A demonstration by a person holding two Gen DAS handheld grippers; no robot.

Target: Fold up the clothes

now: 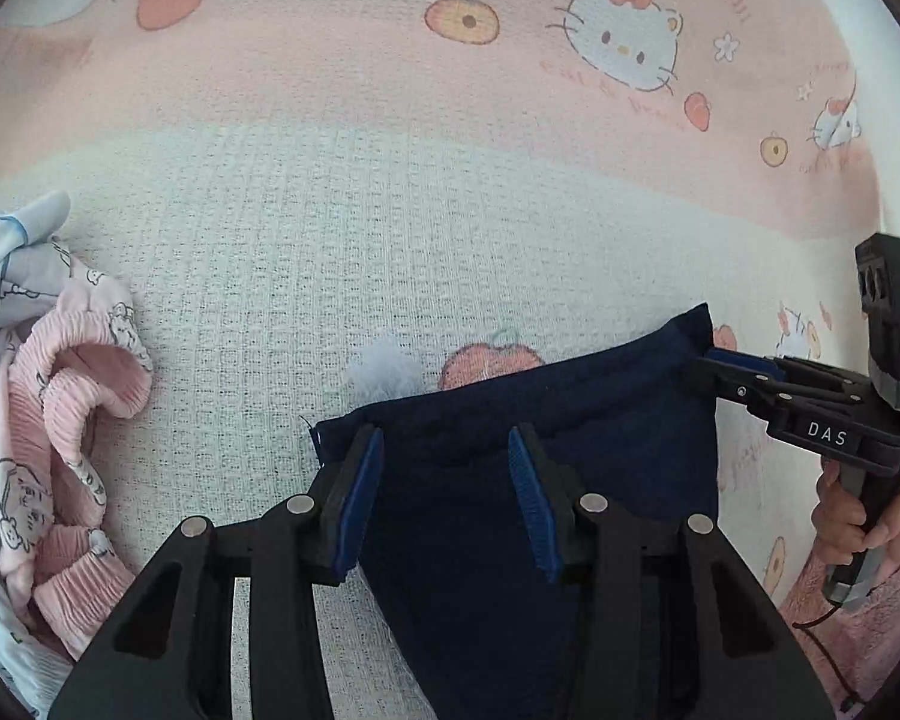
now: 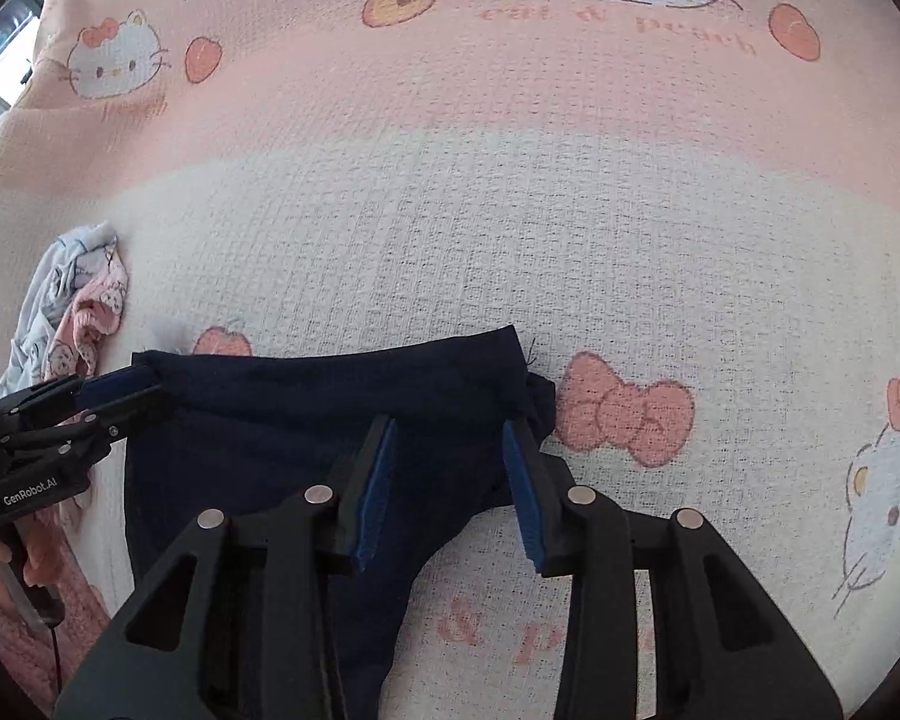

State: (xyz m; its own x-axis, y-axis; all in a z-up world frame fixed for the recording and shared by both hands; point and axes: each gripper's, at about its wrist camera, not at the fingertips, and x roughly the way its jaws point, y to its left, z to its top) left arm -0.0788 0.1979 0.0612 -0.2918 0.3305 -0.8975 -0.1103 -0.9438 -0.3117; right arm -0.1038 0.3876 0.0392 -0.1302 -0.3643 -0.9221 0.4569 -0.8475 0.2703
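We work over a pink and white cartoon-print blanket (image 2: 510,210), where the navy garment (image 2: 306,414) lies near us and a crumpled pink and blue clothes pile (image 1: 48,420) sits far left. Our left gripper (image 1: 447,492) and right gripper (image 2: 450,480) both hover over the navy cloth with jaws apart, gripping nothing.

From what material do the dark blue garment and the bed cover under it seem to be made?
The dark blue garment looks like soft matte knit, perhaps cotton: it drapes limply, without shine. The bed cover looks like waffle-weave cotton with a printed pattern: a small square grid texture shows everywhere.
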